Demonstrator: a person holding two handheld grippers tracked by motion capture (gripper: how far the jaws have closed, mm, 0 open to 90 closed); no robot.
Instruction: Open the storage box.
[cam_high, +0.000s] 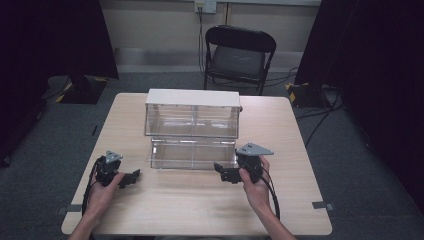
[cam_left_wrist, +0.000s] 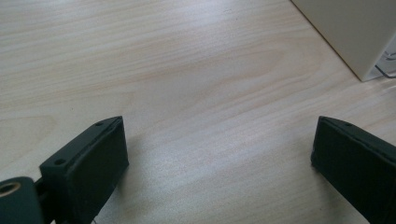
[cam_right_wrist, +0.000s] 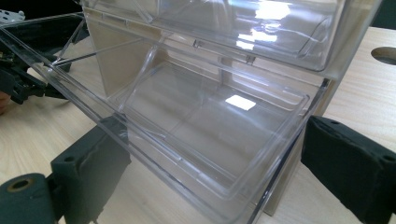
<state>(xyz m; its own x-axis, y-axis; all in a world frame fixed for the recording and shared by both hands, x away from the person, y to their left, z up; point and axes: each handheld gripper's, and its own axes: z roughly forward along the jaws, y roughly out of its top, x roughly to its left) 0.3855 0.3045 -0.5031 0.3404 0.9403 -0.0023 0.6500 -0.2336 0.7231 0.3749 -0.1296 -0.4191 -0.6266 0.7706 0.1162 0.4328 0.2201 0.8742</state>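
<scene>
Nearest the camera in the high view, two forearms are seen coming in over the front edge of the worktop (cam_high: 200, 210). The left gripper (cam_high: 131, 178) is held low at the front left, jaws spread wide and empty; in the left gripper view bare wood is seen between them, with a cream corner of the cabinet (cam_left_wrist: 359, 32) at upper right. The right gripper (cam_high: 221, 171) is held at the front right, jaws parted and closed on nothing, pointed toward the left. It sits just beside the right front corner of the pulled-out lower drawer (cam_high: 192, 154). In the right gripper view the clear drawer (cam_right_wrist: 196, 121) is seen tilted open between the spread jaws, empty; contact cannot be told. The drawer belongs to a small white-topped cabinet (cam_high: 192, 97) standing mid-worktop, with a shut clear upper drawer (cam_high: 192, 122) above it. Beyond the worktop, a black folding chair (cam_high: 239, 55) is set against the wall, dark curtains on both sides.
</scene>
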